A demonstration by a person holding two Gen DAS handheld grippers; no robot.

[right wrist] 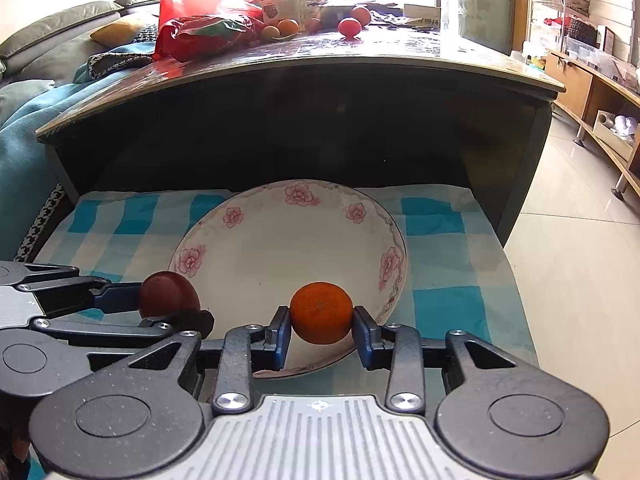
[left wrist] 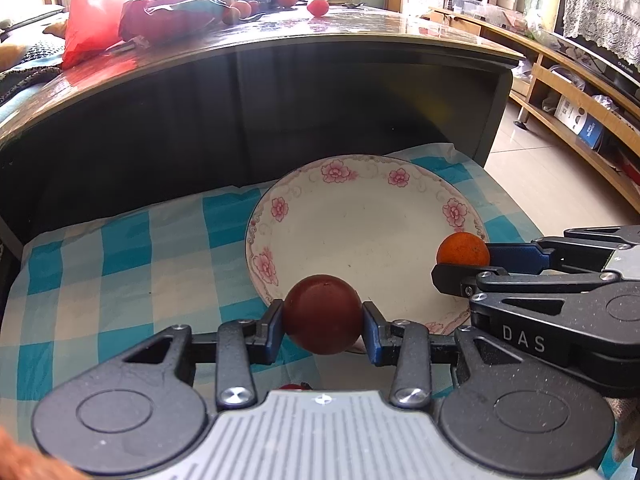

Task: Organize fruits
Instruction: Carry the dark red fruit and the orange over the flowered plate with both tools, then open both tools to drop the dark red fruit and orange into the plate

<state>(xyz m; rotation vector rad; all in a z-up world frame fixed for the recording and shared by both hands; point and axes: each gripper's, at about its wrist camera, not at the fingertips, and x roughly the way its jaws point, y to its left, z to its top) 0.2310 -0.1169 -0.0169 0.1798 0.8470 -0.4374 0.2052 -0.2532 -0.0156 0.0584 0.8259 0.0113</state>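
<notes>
Dark fruit: a round dark-red fruit (left wrist: 322, 313) sat over the near rim of the white flower-patterned ceramic plate (left wrist: 360, 216), clenched by the left gripper (left wrist: 323, 326).
Orange: a small round orange fruit (right wrist: 321, 307) hung above the plate's near edge, grasped by the right gripper (right wrist: 321, 330).
Advice: both should be lowered inside the rim, apart, before loosening, so neither rolled onto the blue-checked cloth (left wrist: 120, 264).

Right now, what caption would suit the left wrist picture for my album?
Left gripper holds a dark red fruit at the flowered plate's near rim; right gripper brings an orange.
</notes>
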